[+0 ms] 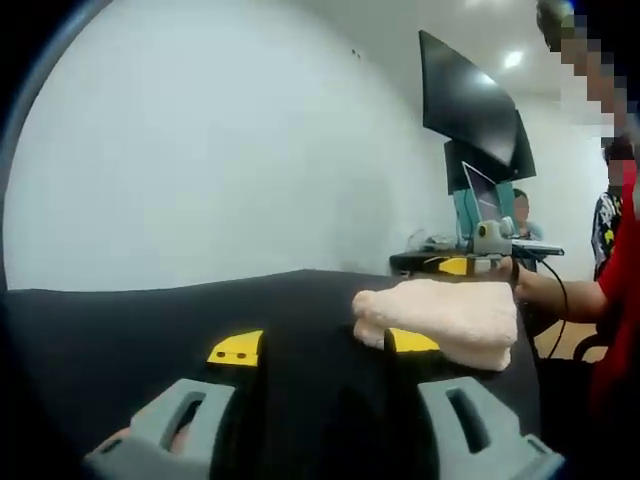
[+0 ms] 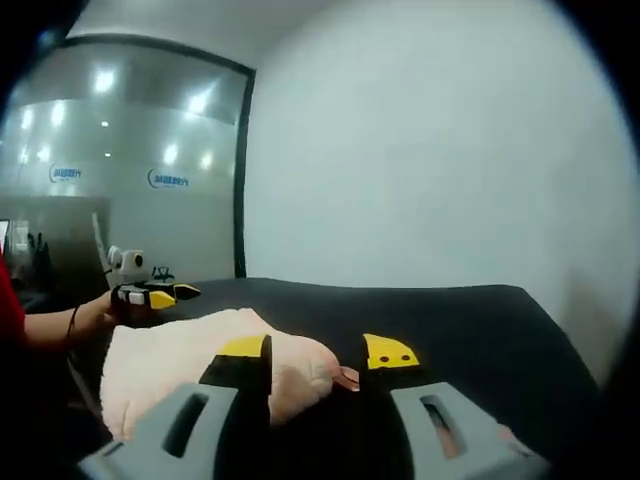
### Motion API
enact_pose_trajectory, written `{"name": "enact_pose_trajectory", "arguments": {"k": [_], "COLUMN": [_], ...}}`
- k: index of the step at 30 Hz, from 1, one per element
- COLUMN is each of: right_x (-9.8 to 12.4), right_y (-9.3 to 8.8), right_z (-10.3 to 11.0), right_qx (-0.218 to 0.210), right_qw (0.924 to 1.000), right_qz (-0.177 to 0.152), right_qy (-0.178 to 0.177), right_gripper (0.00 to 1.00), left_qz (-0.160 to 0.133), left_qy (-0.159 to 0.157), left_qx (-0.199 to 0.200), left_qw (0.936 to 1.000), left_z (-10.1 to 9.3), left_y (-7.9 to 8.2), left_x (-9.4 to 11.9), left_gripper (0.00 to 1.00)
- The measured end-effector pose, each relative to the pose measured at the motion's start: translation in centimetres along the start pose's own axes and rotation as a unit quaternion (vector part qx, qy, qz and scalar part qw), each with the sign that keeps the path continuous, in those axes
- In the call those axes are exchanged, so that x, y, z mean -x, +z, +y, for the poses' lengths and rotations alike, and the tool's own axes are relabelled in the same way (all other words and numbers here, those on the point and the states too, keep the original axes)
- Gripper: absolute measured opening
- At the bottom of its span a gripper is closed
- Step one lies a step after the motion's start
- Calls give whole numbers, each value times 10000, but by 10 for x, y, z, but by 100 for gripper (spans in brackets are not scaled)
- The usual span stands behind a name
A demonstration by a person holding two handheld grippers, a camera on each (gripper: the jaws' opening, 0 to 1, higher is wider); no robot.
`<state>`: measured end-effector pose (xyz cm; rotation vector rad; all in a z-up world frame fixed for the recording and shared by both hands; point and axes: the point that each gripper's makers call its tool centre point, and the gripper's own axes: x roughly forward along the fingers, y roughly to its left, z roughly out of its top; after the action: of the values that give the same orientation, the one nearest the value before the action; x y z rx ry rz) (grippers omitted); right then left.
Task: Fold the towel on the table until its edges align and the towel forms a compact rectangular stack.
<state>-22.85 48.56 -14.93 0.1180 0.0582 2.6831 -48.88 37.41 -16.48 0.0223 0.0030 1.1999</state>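
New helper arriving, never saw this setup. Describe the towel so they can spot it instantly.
Start at the black table standing against the white wall. On its top lies the towel, a pale cream, fluffy cloth folded into a thick pad. It is the sole soft, light thing on that dark surface.

It looked like an office or a robotics lab rather than a home. A plain white wall (image 1: 220, 150) ran behind a table covered in black cloth (image 1: 150, 320). In the left gripper view a large dark monitor (image 1: 470, 105) stood on a stand, with a laptop (image 1: 485, 200) open below it and a person seated behind. In the right gripper view a frosted glass partition (image 2: 130, 170) carried small blue logos (image 2: 170, 178) — and reflected rows of ceiling lights (image 2: 105, 82).
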Motion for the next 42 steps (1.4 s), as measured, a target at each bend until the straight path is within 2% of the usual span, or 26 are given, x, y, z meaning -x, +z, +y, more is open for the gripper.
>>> {"name": "enact_pose_trajectory", "arguments": {"k": [14,42], "right_x": [-3,-2], "right_y": [-9,-15], "right_z": [-7,-13], "right_qx": [-58,-5], "right_qw": [9997,9991], "right_qz": [212,353], "right_qy": [-124,-234], "right_gripper": [30,28], "left_qz": [31,111], "left_qy": [52,90], "left_qx": [-29,-87], "left_qw": [10000,9999], "left_z": [5,4], "left_y": [-1,-4], "left_x": [0,-1], "left_gripper": [45,45]}}
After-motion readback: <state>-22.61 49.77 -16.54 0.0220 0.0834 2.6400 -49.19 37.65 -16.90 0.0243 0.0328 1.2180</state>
